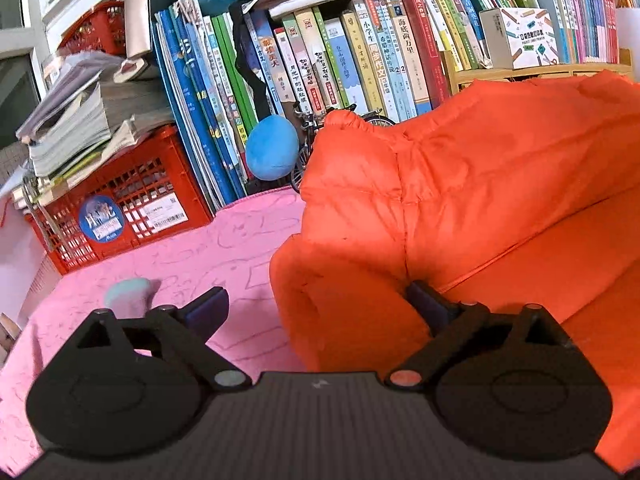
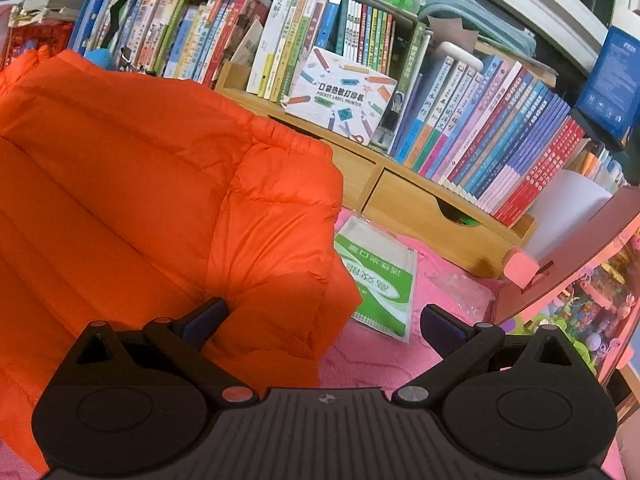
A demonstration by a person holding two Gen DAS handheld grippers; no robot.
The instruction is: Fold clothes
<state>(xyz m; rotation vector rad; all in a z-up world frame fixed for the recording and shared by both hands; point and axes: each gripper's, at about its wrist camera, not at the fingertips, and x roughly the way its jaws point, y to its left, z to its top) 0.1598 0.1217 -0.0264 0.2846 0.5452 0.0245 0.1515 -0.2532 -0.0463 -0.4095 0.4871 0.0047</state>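
I have both the left hand-held gripper (image 1: 316,304) and the right hand-held gripper (image 2: 324,318) spread wide, holding nothing, straddling the orange jacket's (image 1: 460,200) side edges, probably to fold it.

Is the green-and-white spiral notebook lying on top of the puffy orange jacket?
No, the notebook lies on the pink cloth beside the jacket.

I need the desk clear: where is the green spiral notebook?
Right wrist view: the green spiral notebook lies flat on the pink cloth, right of the orange padded jacket, before the wooden drawers.
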